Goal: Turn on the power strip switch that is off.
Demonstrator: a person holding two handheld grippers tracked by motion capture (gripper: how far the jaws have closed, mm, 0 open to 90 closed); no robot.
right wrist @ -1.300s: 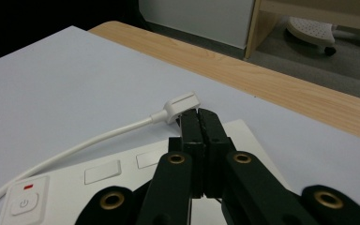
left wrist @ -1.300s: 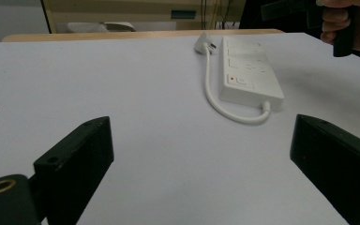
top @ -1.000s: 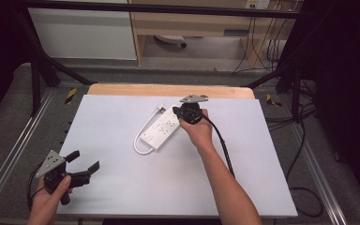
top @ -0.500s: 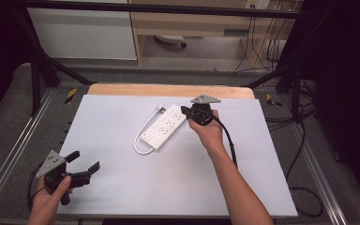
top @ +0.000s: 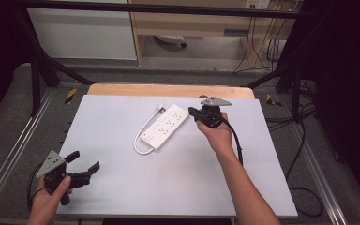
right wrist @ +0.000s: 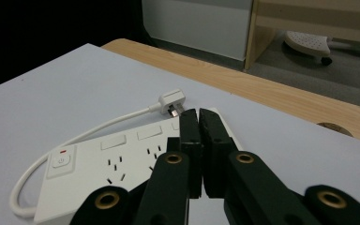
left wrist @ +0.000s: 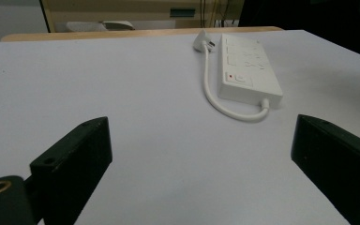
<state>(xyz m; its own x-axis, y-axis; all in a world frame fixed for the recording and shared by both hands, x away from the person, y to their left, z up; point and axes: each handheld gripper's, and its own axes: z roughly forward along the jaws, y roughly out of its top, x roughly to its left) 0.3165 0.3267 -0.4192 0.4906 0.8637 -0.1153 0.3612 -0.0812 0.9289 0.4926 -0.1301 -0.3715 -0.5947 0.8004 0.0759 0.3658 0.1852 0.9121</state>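
Note:
A white power strip lies slantwise in the middle of the white tabletop, its short white cable looping round to a plug at the far end. In the right gripper view the strip and plug lie just below and beyond the jaws. My right gripper hovers at the strip's far right end, jaws shut with nothing between them. My left gripper rests near the front left corner, jaws wide open and empty, facing the strip.
A wooden strip runs along the table's far edge, with a wooden cabinet and floor beyond it. Metal rails flank the table. A black cable trails from the right gripper over the forearm.
The right hand has drifted to the right and slightly away from the strip's middle, toward its far right end. The left hand has stayed put.

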